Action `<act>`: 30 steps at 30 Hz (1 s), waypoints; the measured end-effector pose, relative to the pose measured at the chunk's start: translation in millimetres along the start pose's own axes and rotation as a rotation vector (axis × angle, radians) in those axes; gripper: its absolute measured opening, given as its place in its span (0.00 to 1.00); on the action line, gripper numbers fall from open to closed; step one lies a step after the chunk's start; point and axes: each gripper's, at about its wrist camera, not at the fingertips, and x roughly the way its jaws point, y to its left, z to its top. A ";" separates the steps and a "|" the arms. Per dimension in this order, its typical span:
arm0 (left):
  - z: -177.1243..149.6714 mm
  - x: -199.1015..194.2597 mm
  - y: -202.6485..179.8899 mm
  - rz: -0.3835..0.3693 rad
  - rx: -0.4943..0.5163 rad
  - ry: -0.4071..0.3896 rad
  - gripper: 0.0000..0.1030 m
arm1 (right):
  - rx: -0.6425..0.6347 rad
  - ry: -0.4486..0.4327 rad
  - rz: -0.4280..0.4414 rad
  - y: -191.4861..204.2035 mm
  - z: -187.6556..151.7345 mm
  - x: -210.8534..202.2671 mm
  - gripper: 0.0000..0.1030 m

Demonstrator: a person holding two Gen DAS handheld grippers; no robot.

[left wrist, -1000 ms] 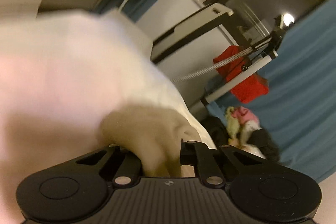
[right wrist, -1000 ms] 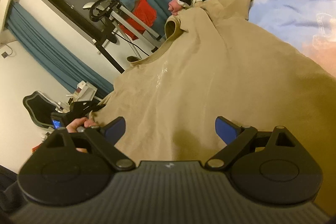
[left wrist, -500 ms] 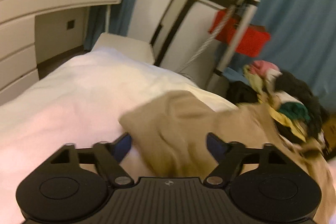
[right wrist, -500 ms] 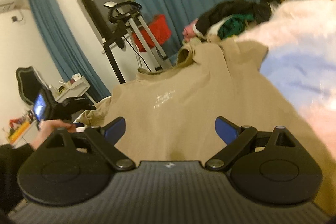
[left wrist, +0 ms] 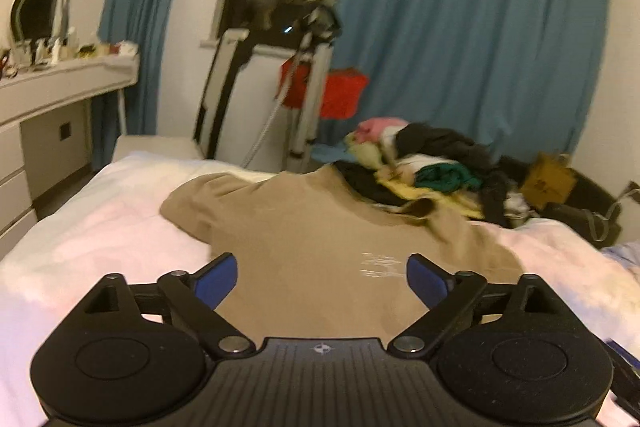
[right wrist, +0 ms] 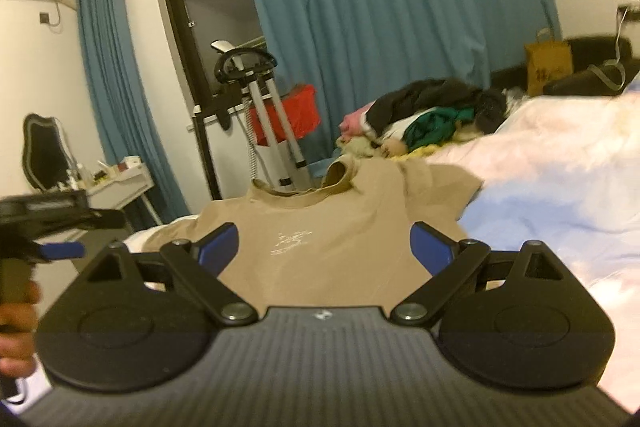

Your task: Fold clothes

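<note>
A tan T-shirt (left wrist: 320,243) with a small white chest print lies spread face up on the bed (left wrist: 100,239), collar toward the far end. It also shows in the right wrist view (right wrist: 320,227). My left gripper (left wrist: 322,277) is open and empty, held above the shirt's lower part. My right gripper (right wrist: 324,243) is open and empty, also above the shirt's lower part. The left gripper appears at the left edge of the right wrist view (right wrist: 60,223), held in a hand.
A pile of mixed clothes (left wrist: 424,167) lies at the far end of the bed, also in the right wrist view (right wrist: 424,115). An exercise machine (right wrist: 256,115) with a red cloth stands by blue curtains. A white dresser (left wrist: 52,99) is at left.
The left gripper let go of the tan sleeve and opened. Both grippers levelled out and drew back, so the whole shirt now shows spread flat.
</note>
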 end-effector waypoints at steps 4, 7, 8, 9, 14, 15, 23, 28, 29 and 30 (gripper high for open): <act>-35.2 -23.4 -14.3 -0.037 0.066 -0.043 0.96 | 0.039 -0.023 -0.002 -4.9 -0.4 -15.1 0.91; -58.5 -19.4 -21.8 -0.070 0.122 0.002 0.96 | 0.027 -0.016 -0.019 -1.9 -3.2 -17.8 0.91; -62.2 -17.1 -23.5 -0.074 0.140 0.016 0.96 | 0.016 -0.010 -0.022 0.2 -4.9 -16.1 0.91; -63.9 -14.3 -23.8 -0.079 0.151 0.029 0.96 | 0.004 -0.003 -0.022 2.0 -6.6 -13.5 0.91; -63.8 -5.1 -11.8 -0.060 0.118 0.055 0.98 | 0.061 0.052 0.022 -7.2 -12.8 3.1 0.91; -63.9 -3.2 -7.1 -0.067 0.097 0.064 0.98 | 0.112 0.065 0.044 -15.5 -12.4 7.9 0.91; -65.6 8.5 11.4 -0.063 0.031 0.119 0.98 | 0.632 0.084 0.087 -147.5 -3.3 85.2 0.92; -69.0 24.5 5.7 -0.129 0.024 0.128 0.98 | 0.922 0.117 0.072 -230.1 -25.5 157.2 0.74; -70.7 28.5 5.3 -0.139 0.032 0.131 0.98 | 0.944 0.118 0.093 -237.2 -29.9 171.7 0.74; -72.3 33.2 4.7 -0.144 0.035 0.138 0.98 | 0.949 0.118 0.116 -240.5 -31.4 186.1 0.74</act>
